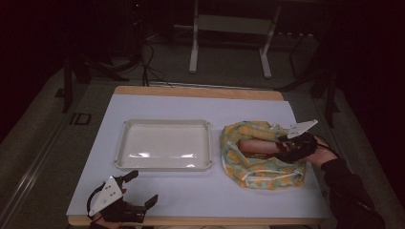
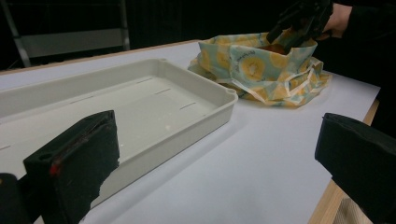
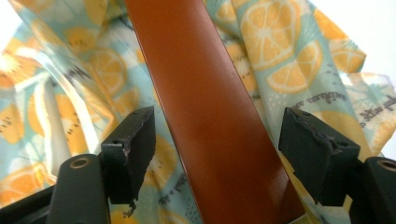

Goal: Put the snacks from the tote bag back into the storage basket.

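Note:
A fruit-print cloth bag (image 1: 260,172) lies open at the table's right side. Inside it rests a long orange-brown bar (image 1: 258,147). My right gripper (image 1: 286,145) reaches into the bag's mouth from the right. In the right gripper view its jaws (image 3: 217,154) straddle the bar (image 3: 210,116), with a small gap on each side, so they stand open. Printed cloth (image 3: 280,60) surrounds the bar. My left gripper (image 1: 142,187) rests near the table's front left corner, open and holding nothing. Its view (image 2: 219,158) looks across at the bag (image 2: 252,65) and the right gripper (image 2: 299,23).
A shallow cream tray (image 1: 165,124) sits left of the bag, nothing in it; its near rim (image 2: 205,88) lies just ahead of my left jaws. A white sheet (image 1: 200,107) covers the wooden table. A metal frame (image 1: 229,28) stands beyond the far edge.

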`<state>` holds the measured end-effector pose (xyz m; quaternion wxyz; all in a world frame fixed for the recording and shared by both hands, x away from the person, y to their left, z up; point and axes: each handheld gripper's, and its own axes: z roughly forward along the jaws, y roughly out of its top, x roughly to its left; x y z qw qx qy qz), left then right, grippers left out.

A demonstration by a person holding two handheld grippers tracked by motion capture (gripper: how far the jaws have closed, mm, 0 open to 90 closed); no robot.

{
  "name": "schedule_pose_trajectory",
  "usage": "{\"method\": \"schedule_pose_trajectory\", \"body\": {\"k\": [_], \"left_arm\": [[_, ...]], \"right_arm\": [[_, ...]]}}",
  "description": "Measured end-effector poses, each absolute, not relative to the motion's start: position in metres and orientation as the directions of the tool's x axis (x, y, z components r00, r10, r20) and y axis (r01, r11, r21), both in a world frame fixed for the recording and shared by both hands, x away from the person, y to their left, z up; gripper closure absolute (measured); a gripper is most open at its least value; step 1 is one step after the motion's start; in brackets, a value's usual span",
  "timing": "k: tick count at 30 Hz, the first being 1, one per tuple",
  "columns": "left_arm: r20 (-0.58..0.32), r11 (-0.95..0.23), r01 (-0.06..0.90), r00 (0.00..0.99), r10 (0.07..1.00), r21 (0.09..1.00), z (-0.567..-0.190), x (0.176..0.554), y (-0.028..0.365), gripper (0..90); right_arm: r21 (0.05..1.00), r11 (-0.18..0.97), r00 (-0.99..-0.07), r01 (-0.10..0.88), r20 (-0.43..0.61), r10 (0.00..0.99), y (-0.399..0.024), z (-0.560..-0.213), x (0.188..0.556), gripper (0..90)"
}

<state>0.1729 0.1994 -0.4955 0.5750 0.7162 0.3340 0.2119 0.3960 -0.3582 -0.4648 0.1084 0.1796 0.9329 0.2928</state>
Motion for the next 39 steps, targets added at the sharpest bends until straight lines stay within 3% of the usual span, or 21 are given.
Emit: {"method": "schedule_pose_trajectory", "body": {"k": [18, 26, 39], "left_arm": [[-0.087, -0.11, 0.235, 0.693, 0.716, 0.966, -0.496, 0.174, 0.199, 0.1], [-0.087, -0.11, 0.234, 0.693, 0.716, 0.966, -0.496, 0.174, 0.199, 0.1], [-0.086, -0.111, 0.236, 0.692, 0.717, 0.965, -0.496, 0.174, 0.199, 0.1]], "right_arm": [[0.48, 0.838, -0.933, 0.258, -0.103, 0.346, -0.354, -0.477, 0.403, 31.4], [0.474, 0.85, -0.942, 0.23, -0.109, 0.316, -0.355, -0.474, 0.401, 40.9], [0.494, 0.843, -0.946, 0.211, -0.113, 0.303, -0.36, -0.462, 0.397, 42.4]]}}
